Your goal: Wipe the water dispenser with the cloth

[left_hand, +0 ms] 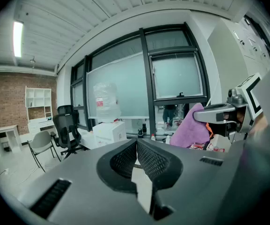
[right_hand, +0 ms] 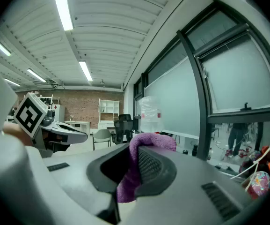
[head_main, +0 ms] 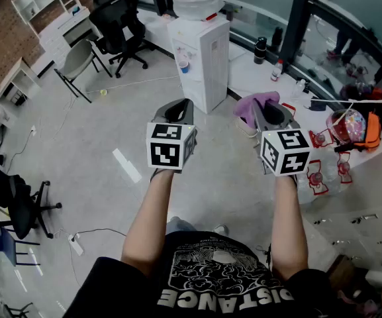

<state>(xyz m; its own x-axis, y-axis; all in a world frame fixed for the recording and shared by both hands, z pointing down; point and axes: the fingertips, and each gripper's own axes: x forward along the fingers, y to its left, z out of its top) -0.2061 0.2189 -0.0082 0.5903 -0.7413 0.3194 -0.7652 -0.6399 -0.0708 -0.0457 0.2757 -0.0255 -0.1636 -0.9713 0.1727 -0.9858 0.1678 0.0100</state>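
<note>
The white water dispenser (head_main: 202, 61) with a clear bottle on top stands ahead on the floor, a little left of centre; it also shows in the left gripper view as the dispenser (left_hand: 107, 129) and far off in the right gripper view (right_hand: 149, 112). My right gripper (head_main: 260, 108) is shut on a purple cloth (head_main: 255, 101), which bunches over the jaws (right_hand: 146, 146). My left gripper (head_main: 179, 105) is shut with nothing in it, its jaws pressed together (left_hand: 136, 150). Both grippers are held in the air, well short of the dispenser.
Black office chairs (head_main: 119, 25) and a grey chair (head_main: 79, 59) stand left of the dispenser. A ledge (head_main: 270, 61) along the windows carries bottles. Red items and a colourful bag (head_main: 349, 128) lie at right. Cables run over the floor at left.
</note>
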